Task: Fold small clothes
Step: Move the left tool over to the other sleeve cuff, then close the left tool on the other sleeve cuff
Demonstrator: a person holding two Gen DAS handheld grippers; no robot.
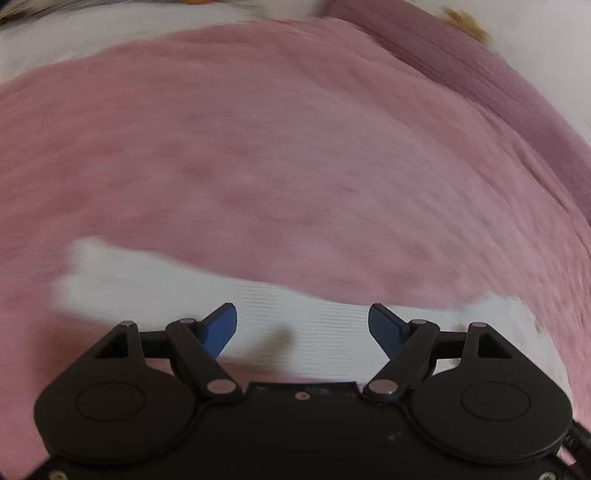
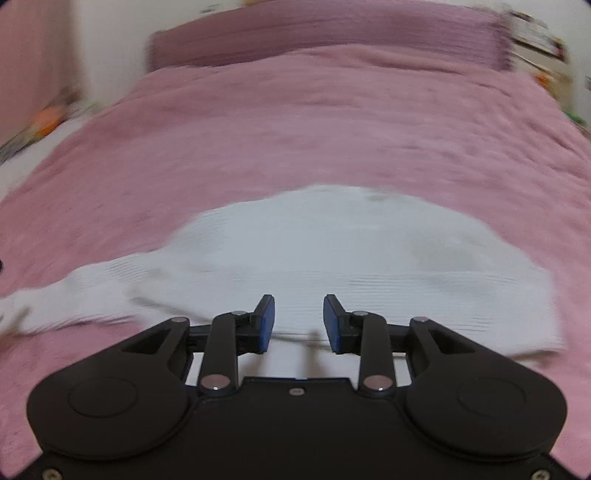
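Two fisheye views, both blurred, over a bed (image 2: 295,122) w/ a pink, soft-napped, faintly rippled cover.

Left wrist view: left hand-held gripper (image 1: 303,325) in matte black plastic, w/ jointed link arms, silver pivot pins, round discs on the body. Blue fingers (image 1: 221,328) w/ a fine grid texture, splayed wide apart, nothing between them. Just beyond and beneath the tips, a white garment (image 1: 295,314) lying flat on the pink cover: ribbed knit w/ thin parallel lines, long band shape running left to right, edges smeared by blur. Darker mauve strip (image 1: 498,85) of fabric at upper right, along the bed's far edge.

Right wrist view: right hand-held gripper (image 2: 299,323), same black build, blue pads (image 2: 266,325) parted by a moderate gap, clear of the cloth, gripping nothing. White garment (image 2: 332,254) spread ahead and under the tips: broad rounded body w/ fine ribbing, squared hem corner at right, narrow sleeve-like tail trailing to the left edge of view. Faint greyish patches on the knit; can't tell if stains or shadow. Mauve headboard (image 2: 325,33) or padded end at the far side, pale wall behind.
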